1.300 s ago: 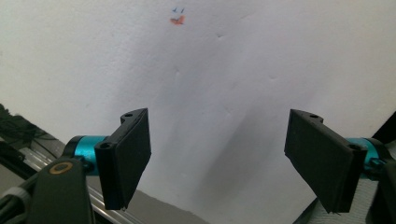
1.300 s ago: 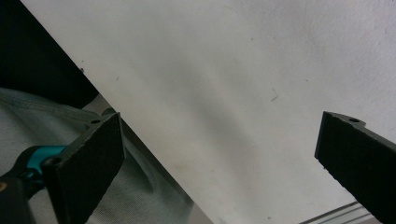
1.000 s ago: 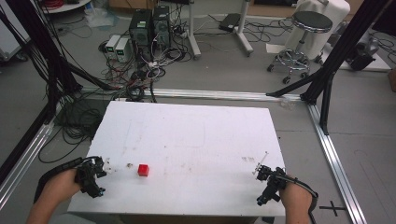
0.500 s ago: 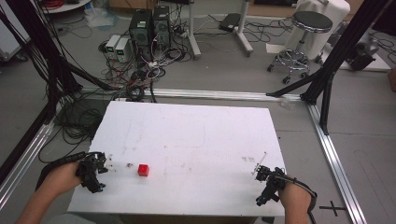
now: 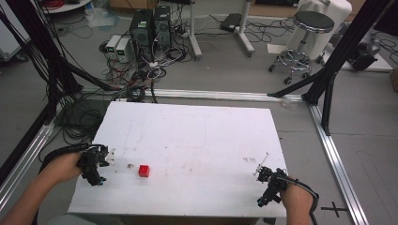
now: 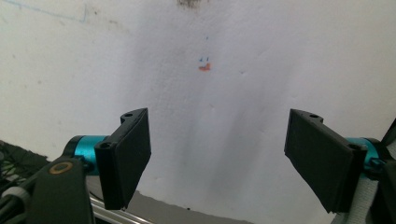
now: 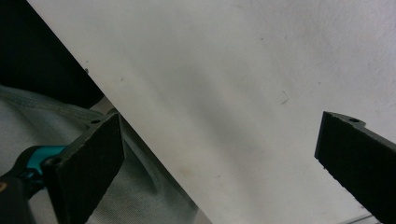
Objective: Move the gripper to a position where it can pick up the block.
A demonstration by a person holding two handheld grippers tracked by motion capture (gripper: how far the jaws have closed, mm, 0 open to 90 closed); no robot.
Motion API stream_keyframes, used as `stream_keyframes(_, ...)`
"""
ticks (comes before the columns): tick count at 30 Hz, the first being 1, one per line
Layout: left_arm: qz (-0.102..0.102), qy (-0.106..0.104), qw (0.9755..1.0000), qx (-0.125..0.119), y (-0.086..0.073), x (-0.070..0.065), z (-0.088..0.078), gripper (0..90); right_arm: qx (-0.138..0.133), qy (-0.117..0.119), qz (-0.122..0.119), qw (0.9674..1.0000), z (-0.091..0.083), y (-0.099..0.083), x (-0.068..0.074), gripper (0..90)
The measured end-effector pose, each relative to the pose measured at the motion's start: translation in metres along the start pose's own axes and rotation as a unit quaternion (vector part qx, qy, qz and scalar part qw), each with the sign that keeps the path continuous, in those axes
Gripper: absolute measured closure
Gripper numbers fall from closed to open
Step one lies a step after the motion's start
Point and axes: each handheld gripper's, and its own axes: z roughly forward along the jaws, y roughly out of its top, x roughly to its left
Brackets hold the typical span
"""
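Note:
A small red cube (image 5: pixel 144 170) rests on the white table (image 5: pixel 197 140), left of the middle and near the front. My left gripper (image 5: pixel 94 165) hovers at the table's left edge, a short way left of the cube. In the left gripper view its jaws stand wide apart over bare table (image 6: pixel 215 116), so my left gripper (image 6: pixel 217 161) is open and holds nothing. My right gripper (image 5: pixel 270 186) sits at the front right corner. My right gripper (image 7: pixel 219 163) is open too, its jaws spread over the table's front edge (image 7: pixel 140 130).
Small dark marks and a thin light stick (image 5: pixel 260 163) lie on the table near the right gripper. Beyond the table are computer towers (image 5: pixel 150 23), tangled cables (image 5: pixel 141 70), a stool (image 5: pixel 309 28) and black frame posts (image 5: pixel 338 51). Blue denim (image 7: pixel 56 126) shows below the table's front edge.
The left hand and gripper have shifted slightly forward and to the right along the left edge, closer to the cube. The right gripper and the cube have stayed put.

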Motion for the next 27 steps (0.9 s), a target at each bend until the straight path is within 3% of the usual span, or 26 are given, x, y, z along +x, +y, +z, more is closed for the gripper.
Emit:
stream_keyframes(3, 0.022, -0.009, 0.9997, -0.008, 0.004, 0.003, -0.001, 23.1, 0.0, 0.0, 0.0, 1.0, 0.0, 0.0, 0.0, 0.9)
stream_keyframes(7, 0.065, -0.031, 0.9972, -0.019, 0.014, 0.003, 0.0, 23.0, -0.003, 0.001, -0.002, 1.0, -0.001, 0.001, 0.001, 0.9)
stream_keyframes(17, 0.096, -0.039, 0.9944, -0.018, 0.036, 0.013, 0.007, 23.1, -0.009, 0.003, -0.003, 1.0, -0.002, -0.001, 0.001, 0.9)
stream_keyframes(25, 0.1, -0.038, 0.9941, -0.015, 0.049, 0.02, 0.003, 23.1, -0.011, 0.002, -0.002, 0.9999, -0.003, -0.002, 0.001, 0.9)
stream_keyframes(27, 0.112, -0.042, 0.9928, -0.012, 0.056, 0.02, 0.003, 23.1, -0.01, 0.004, -0.002, 0.9999, -0.003, -0.002, 0.001, 0.9)
